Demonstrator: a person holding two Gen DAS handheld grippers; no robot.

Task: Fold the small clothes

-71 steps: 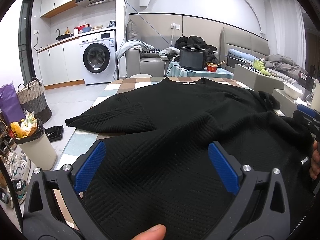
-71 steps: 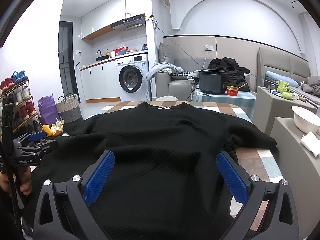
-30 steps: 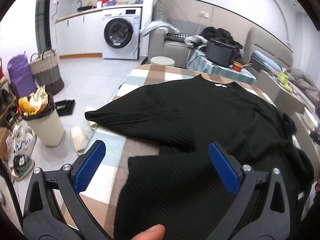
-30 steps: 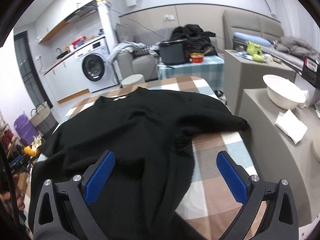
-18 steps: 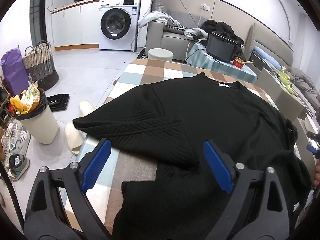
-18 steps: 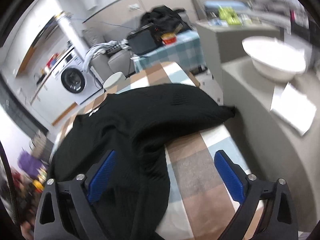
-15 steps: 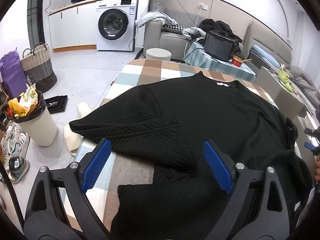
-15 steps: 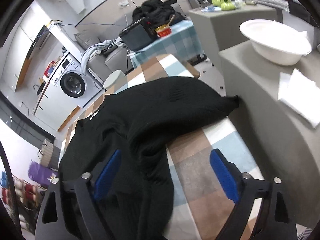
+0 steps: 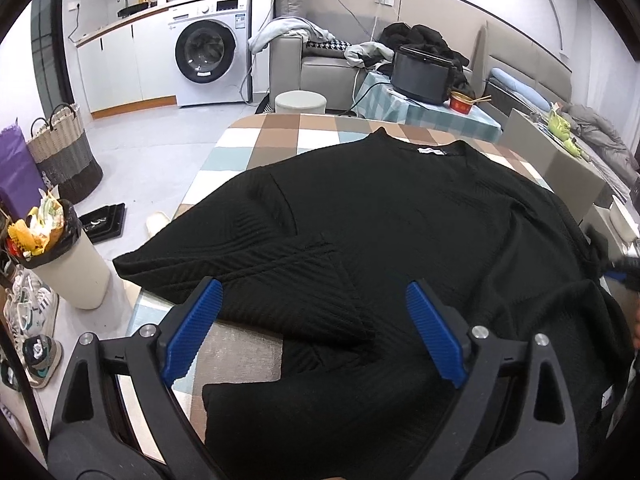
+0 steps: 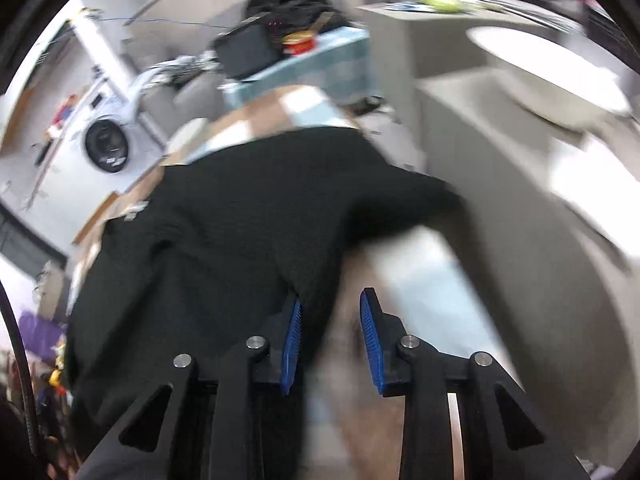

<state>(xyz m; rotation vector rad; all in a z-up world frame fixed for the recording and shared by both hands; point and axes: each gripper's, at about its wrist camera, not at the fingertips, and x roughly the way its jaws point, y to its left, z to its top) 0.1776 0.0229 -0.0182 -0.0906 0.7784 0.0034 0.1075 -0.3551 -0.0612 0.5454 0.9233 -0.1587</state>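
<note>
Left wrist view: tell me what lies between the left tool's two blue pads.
The black sweater: its folded-in sleeve lies across the gap of the open left tool, over the checked tablecloth.

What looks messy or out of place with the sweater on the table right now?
The black sweater lies askew: its left sleeve is folded across the body, with the cuff end hanging past the checked table edge. The hem near the camera is bunched and uneven.
</note>
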